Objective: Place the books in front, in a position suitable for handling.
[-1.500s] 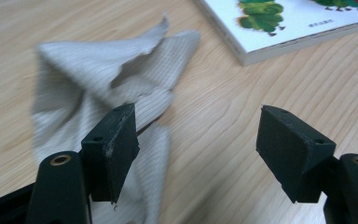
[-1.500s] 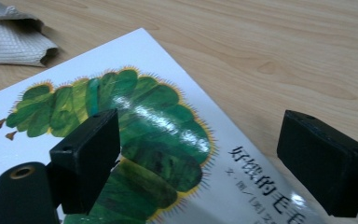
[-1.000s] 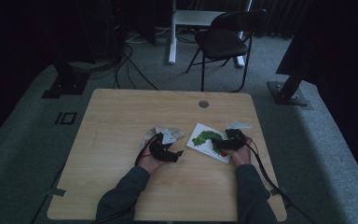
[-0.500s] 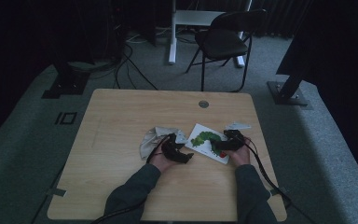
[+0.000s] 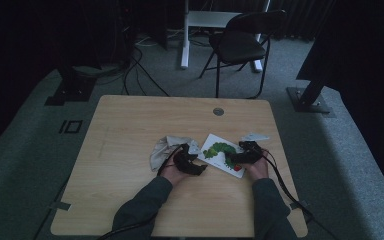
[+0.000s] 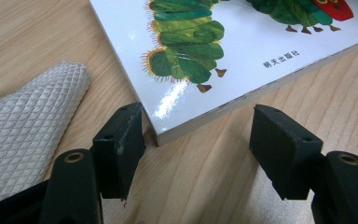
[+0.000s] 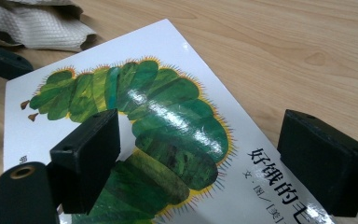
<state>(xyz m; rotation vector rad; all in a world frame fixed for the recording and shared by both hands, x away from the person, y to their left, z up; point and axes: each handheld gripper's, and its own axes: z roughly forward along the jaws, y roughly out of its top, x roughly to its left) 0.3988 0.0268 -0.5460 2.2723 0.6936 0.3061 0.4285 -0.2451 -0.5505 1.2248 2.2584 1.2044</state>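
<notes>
Lying book (image 5: 222,154), long axis seemingly diagonal

Left gripper (image 5: 200,167) sits low, its jaws wide apart but just closing in; right gripper (image 5: 234,159) hovers, jaws spread wide, both forearms reaching forward.

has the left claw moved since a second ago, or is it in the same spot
Yes. In the high view the left claw has shifted right, from over the grey cloth to the book corner. Its jaws have just been closing, nothing gripped yet.
</notes>
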